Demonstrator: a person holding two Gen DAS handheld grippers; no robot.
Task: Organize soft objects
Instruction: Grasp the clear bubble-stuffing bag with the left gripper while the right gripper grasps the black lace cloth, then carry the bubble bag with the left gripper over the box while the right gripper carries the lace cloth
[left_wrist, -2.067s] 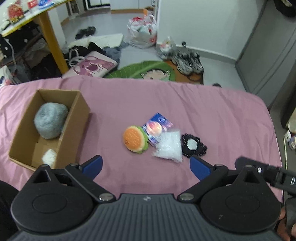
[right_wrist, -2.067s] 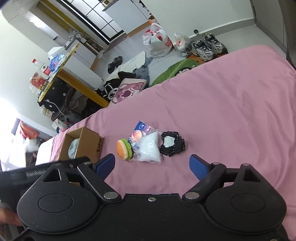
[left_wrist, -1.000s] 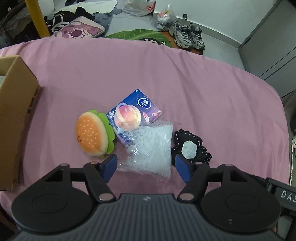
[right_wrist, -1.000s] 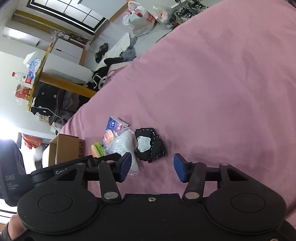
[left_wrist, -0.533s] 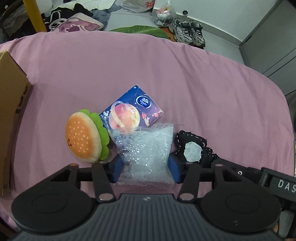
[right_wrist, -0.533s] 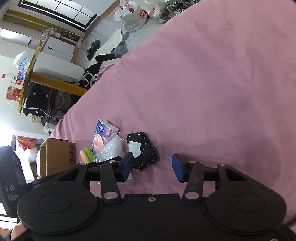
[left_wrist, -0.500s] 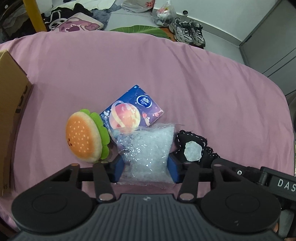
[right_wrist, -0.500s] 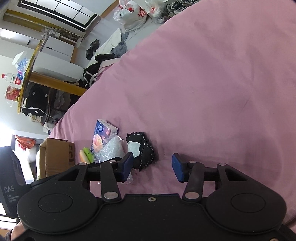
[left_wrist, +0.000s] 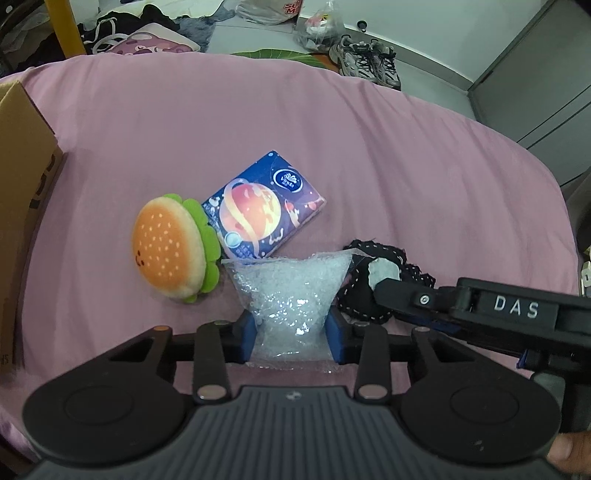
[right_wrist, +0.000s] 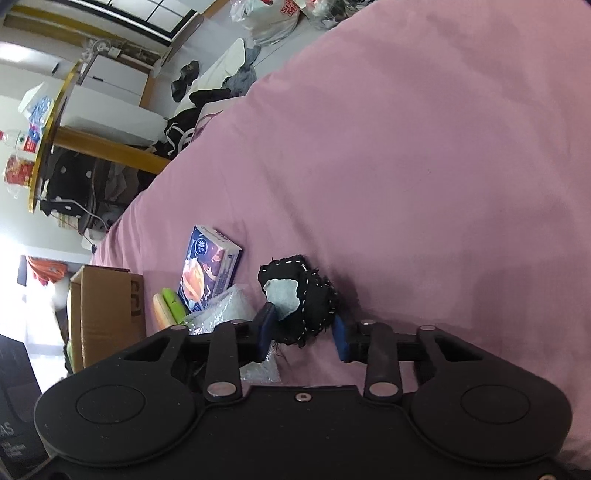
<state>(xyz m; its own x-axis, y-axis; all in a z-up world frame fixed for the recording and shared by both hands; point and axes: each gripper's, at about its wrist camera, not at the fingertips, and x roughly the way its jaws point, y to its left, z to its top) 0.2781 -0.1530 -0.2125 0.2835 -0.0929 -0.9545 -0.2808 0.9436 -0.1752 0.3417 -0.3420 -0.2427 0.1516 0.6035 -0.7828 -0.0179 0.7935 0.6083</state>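
Setting: a pink bedsheet (left_wrist: 369, 147) fills most of both wrist views, with a cluttered floor across the top of the frames.
Left gripper: the left gripper (left_wrist: 291, 334), at lower centre of the left wrist view, is squeezed onto the near end of a clear bubble-wrap pouch (left_wrist: 291, 291); the pouch pinches narrow between the blue pads.
Right gripper: the right gripper (right_wrist: 301, 334), at lower centre of the right wrist view, has its jaws around a black stitched fabric piece (right_wrist: 306, 295). The left pad touches the cloth, but a small gap shows at the right pad, so I cannot tell whether the grip is complete.
Other soft things: a burger plush (left_wrist: 173, 247) lies left of centre, touching a blue tissue pack (left_wrist: 262, 210) just above the pouch.
Destination: a cardboard box (left_wrist: 22, 206) stands at the left edge of the left wrist view, apparently where items go.
Doing this well: lift both straight up and slowly, since the pouch overlaps the tissue pack and could drag it. Confirm the cloth is held before carrying it.
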